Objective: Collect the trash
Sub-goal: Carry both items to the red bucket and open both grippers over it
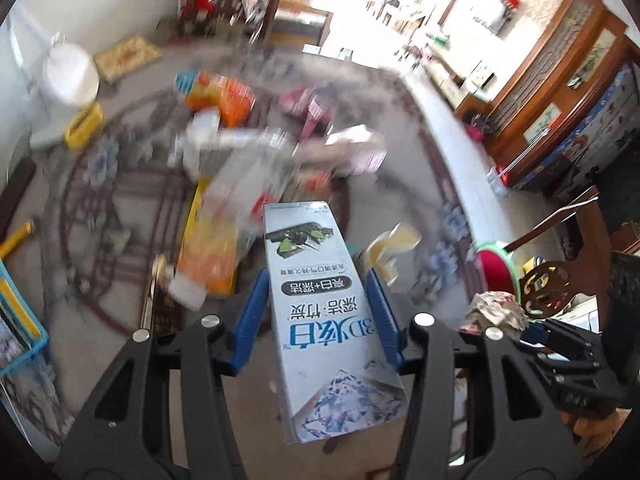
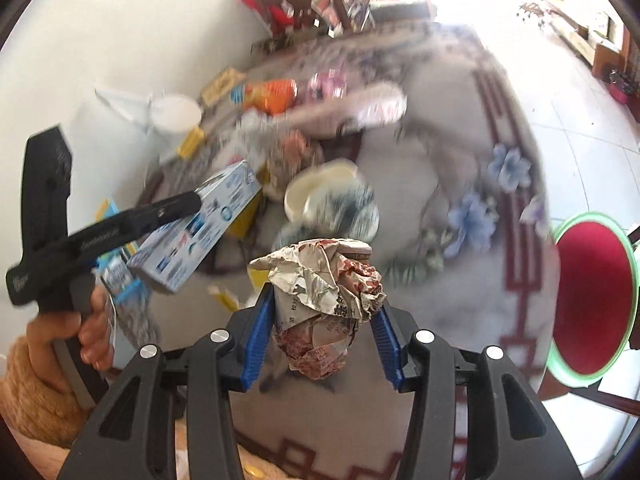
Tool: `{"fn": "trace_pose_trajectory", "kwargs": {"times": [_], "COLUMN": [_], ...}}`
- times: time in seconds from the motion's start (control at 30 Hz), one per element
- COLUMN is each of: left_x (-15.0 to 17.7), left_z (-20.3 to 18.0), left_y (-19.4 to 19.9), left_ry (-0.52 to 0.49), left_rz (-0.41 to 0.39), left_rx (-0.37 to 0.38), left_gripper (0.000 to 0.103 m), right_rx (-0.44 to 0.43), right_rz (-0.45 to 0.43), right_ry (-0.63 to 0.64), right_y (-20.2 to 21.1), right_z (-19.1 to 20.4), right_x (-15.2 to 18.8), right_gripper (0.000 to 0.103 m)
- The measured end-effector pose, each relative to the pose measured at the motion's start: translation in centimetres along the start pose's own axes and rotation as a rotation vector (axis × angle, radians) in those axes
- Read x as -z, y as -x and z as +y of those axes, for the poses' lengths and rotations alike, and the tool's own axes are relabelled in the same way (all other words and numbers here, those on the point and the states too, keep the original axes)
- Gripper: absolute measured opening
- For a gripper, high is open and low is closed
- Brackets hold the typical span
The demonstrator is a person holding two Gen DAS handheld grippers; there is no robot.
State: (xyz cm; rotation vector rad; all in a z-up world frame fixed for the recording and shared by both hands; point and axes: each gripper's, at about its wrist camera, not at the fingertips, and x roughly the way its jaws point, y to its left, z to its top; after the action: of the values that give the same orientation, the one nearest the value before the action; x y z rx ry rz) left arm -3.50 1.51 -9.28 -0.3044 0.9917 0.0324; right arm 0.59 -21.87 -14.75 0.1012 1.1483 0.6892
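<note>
My left gripper (image 1: 316, 276) is shut on a long pale-blue toothpaste box (image 1: 320, 300), its blue pads pressing on both long sides. The box is off the floor and points away from the camera. The right wrist view shows the same box (image 2: 200, 232) at the left, with a person's hand (image 2: 92, 332) on the black handle. A crumpled ball of printed paper (image 2: 324, 284) sits in my right gripper (image 2: 322, 300), which is shut on it above the rug. The paper ball (image 1: 496, 312) also shows at the lower right of the left wrist view.
A patterned rug (image 2: 472, 208) carries blurred litter: an orange packet (image 1: 216, 96), a yellow-orange carton (image 1: 208, 256), a white bottle (image 1: 188, 292) and a round tub (image 2: 332, 200). A red bin with a green rim (image 2: 588, 296) stands at the right. Wooden cabinets (image 1: 560, 60) line the far side.
</note>
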Motion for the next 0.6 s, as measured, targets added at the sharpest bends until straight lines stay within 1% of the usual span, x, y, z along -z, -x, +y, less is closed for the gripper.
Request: {"fn": "trace_pose_trajectory", "kwargs": {"times": [0.03, 0.1, 0.2, 0.27, 0.37, 0.43, 0.5, 0.6], "left_x": [-0.7, -1.7, -2.8, -3.5, -4.2, -4.4, -4.4, -4.5], "left_z": [-0.8, -1.9, -3.7, -5.0, -7.2, -8.6, -10.2, -12.9], "left_y": [0.5, 1.0, 0.7, -0.1, -1.5, -2.3, -3.2, -4.6], "left_ry": [-0.017, -0.043, -0.072, -0.095, -0.135, -0.167, -0.201, -0.257], "left_rz": [-0.029, -0.063, -0.08, -0.076, -0.06, -0.049, -0.035, -0.01], "left_rx": [0.01, 0.023, 0.047, 0.071, 0.108, 0.131, 0.155, 0.191], "left_gripper": [0.049, 0.049, 0.049, 0.049, 0.049, 0.049, 0.049, 0.049], "right_rx": [0.003, 0.017, 0.044, 0.079, 0.14, 0.194, 0.237, 0.323], "right_rz": [-0.025, -0.068, -0.118, -0.143, -0.164, -0.17, -0.175, -0.173], "right_ry": [-0.005, -0.012, -0.041, -0.068, -0.14, -0.224, -0.276, -0.37], "right_y": [0.6, 1.7, 3.0, 4.0, 4.8, 5.4, 6.0, 6.6], "right_z": [-0.2, -0.9, -2.5, -4.4, -7.8, -11.3, -13.7, -18.2], "right_x": [-0.6, -1.4, -2.2, -2.3, -1.7, -1.2, -0.6, 1.0], "right_gripper": [0.046, 0.046, 0.046, 0.046, 0.047, 0.047, 0.047, 0.047]}}
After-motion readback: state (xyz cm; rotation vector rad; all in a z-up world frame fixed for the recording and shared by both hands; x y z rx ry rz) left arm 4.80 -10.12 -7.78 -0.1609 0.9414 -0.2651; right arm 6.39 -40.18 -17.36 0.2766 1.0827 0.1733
